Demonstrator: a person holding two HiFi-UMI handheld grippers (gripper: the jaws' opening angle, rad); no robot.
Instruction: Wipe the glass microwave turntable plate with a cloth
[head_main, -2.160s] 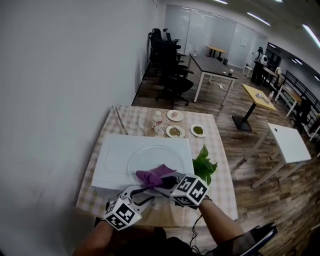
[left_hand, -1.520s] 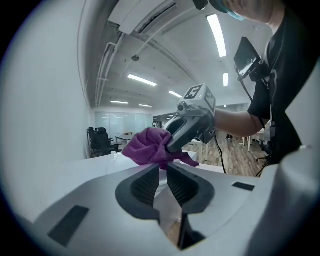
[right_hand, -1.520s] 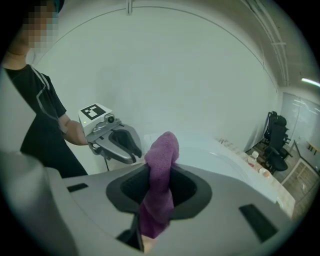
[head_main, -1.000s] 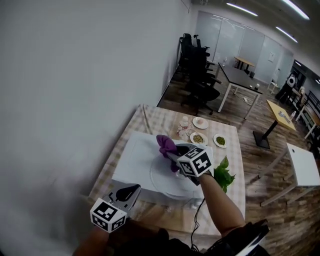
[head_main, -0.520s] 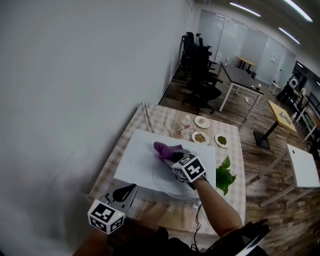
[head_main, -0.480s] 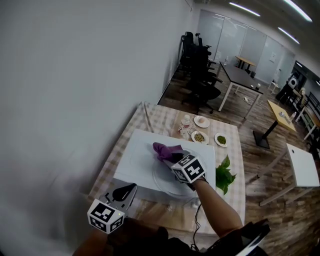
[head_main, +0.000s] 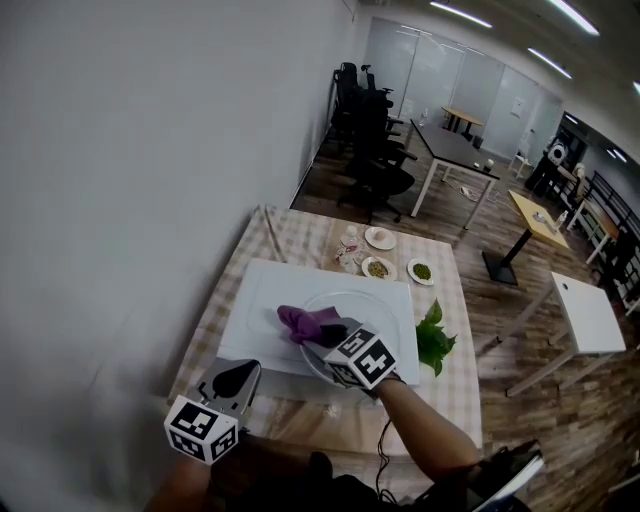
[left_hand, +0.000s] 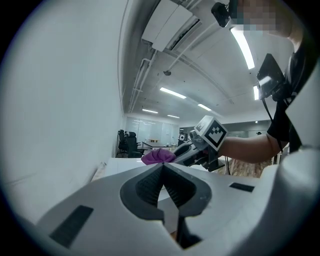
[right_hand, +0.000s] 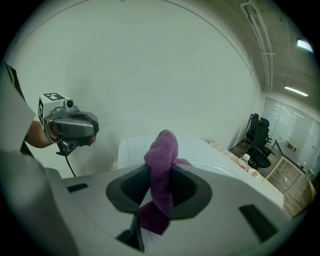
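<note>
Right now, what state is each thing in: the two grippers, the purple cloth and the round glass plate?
Left gripper: shut, empty.
Right gripper: shut on purple cloth.
Purple cloth: bunched, clamped between the jaws.
Round glass plate: lying flat on white appliance.

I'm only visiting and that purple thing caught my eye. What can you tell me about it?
The purple cloth looks like a soft, fuzzy rag, bunched and folded. The right claw is shut on it, with its bunched end sticking out past the jaws. It sits over the left edge of the glass plate; whether it touches the glass is unclear.
</note>
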